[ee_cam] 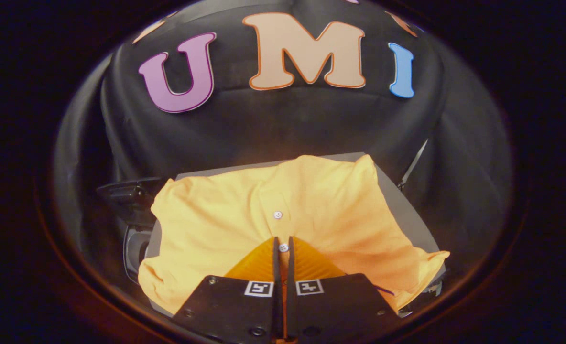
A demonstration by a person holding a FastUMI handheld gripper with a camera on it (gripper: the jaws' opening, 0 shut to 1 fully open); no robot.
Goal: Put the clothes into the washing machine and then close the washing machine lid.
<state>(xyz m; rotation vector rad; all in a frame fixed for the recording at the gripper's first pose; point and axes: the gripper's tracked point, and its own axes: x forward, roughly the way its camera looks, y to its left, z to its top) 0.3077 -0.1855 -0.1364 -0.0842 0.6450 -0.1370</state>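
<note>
- Broadly, your yellow shirt (225, 224) lies spread over a grey flat surface (397, 196), reaching from your fingers to its far edge; the cloth looks light, soft and limp, likely to sag and trail once lifted.
- Beside the shirt, a dark object (132, 200) sits low; whether it is the washing machine, or what it holds, you cannot tell.
- Up close, your gripper (283, 248) stands nearly closed at the button placket, seemingly pinching a fold, a sensible hold.

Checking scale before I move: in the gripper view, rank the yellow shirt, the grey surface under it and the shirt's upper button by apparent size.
1. yellow shirt
2. grey surface, mostly covered, so true extent unsure
3. upper button
The gripper is pinched on the shirt.
</note>
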